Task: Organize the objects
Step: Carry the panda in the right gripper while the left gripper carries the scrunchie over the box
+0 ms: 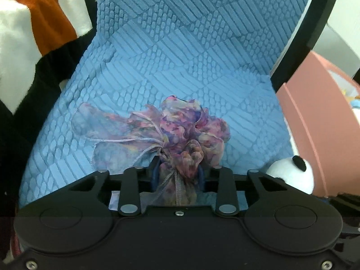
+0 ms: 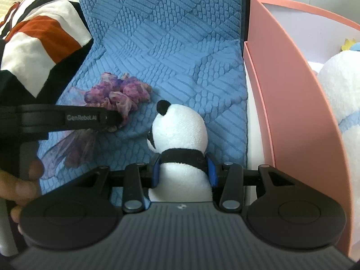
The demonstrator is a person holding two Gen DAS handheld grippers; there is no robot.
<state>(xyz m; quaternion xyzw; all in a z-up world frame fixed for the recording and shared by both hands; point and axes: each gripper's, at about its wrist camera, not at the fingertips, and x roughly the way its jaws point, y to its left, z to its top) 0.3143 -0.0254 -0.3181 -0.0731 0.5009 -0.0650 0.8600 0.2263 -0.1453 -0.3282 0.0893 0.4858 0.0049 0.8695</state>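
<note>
My left gripper [image 1: 178, 175] is shut on a purple-pink floral sheer scarf [image 1: 180, 126], bunched up over the blue textured chair seat [image 1: 202, 67]. In the right wrist view the scarf [image 2: 119, 92] hangs from the left gripper [image 2: 112, 121] at the left. My right gripper [image 2: 183, 173] is shut on a small white-and-black plush panda [image 2: 180, 128], gripping its body below the black collar. The panda's head also shows at the lower right of the left wrist view [image 1: 292, 173].
A pink box [image 2: 292, 90] stands right of the chair, holding a large white plush toy [image 2: 342, 85]. A white, orange and black striped cloth [image 2: 38, 40] lies to the left. The chair's black frame [image 1: 301, 36] curves at the right.
</note>
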